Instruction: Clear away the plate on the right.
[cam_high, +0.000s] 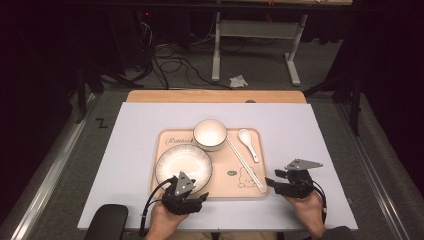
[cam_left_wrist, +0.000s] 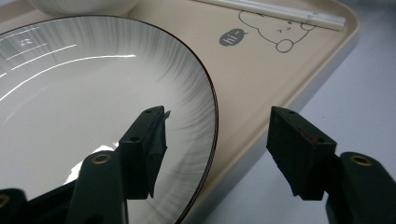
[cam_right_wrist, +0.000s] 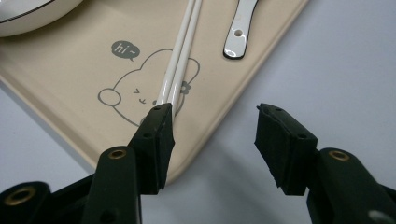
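Both tongs apart at the tray's near edge.
Left tongs (cam_left_wrist: 215, 149) gaping astride the plate (cam_left_wrist: 93, 93) rim and tray (cam_left_wrist: 261, 79) lip, gripping nothing; right tongs (cam_right_wrist: 212, 140) gaping astride the tray corner, chopsticks (cam_right_wrist: 180, 60) ahead of one jaw, spoon (cam_right_wrist: 240, 28) and bowl (cam_high: 210, 134) beyond. Printed "hi~" (cam_right_wrist: 125, 50) beside a cartoon rabbit.

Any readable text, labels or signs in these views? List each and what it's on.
"hi~": in the grey speech bubble printed on the tray, beside the rabbit drawing.
Cursive word at the tray's far-left corner in the high view: too small and blurred to read for sure.
Nothing else readable.
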